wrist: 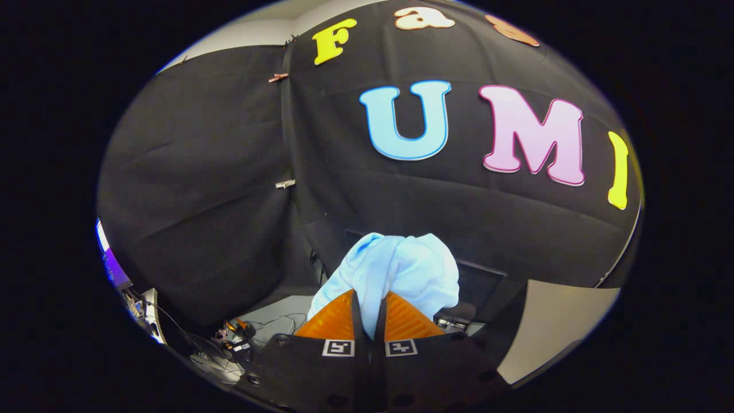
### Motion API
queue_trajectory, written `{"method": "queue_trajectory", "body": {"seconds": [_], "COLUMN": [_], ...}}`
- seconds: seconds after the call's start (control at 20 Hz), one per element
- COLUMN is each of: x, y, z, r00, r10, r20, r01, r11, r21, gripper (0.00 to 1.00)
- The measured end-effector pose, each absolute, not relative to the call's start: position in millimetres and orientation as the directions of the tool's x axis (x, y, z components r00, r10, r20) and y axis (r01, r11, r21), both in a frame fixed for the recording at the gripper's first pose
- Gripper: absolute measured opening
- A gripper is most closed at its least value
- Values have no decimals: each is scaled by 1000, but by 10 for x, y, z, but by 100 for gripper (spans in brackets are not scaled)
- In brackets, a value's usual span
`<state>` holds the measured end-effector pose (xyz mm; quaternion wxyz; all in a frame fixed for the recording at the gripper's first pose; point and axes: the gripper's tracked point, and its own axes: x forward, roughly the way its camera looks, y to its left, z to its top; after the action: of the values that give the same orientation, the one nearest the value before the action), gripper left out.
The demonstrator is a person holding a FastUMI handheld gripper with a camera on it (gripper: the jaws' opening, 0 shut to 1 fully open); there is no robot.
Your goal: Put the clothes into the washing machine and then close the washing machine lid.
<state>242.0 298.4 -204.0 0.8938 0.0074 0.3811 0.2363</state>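
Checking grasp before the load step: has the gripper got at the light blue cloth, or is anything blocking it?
Likely yes. The gripper looks shut on the light blue cloth: both orange fingers pinch a fold between them, and the rest bunches just ahead. Nothing stands in the way.

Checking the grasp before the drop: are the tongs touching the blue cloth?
Touching. The gripper view shows the tongs nearly closed, with a fold of the blue cloth pinched between both orange fingers and bunching just ahead of them.
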Motion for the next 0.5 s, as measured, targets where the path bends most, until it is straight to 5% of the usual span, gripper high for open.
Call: {"method": "queue_trajectory", "body": {"seconds": [0.5], "x": [2416], "y": [3077], "z": [-3697], "r00": [343], "r10": [377], "r20": [-860], "r01": [-461], "r11": [866], "r21": [196], "gripper": [5]}}
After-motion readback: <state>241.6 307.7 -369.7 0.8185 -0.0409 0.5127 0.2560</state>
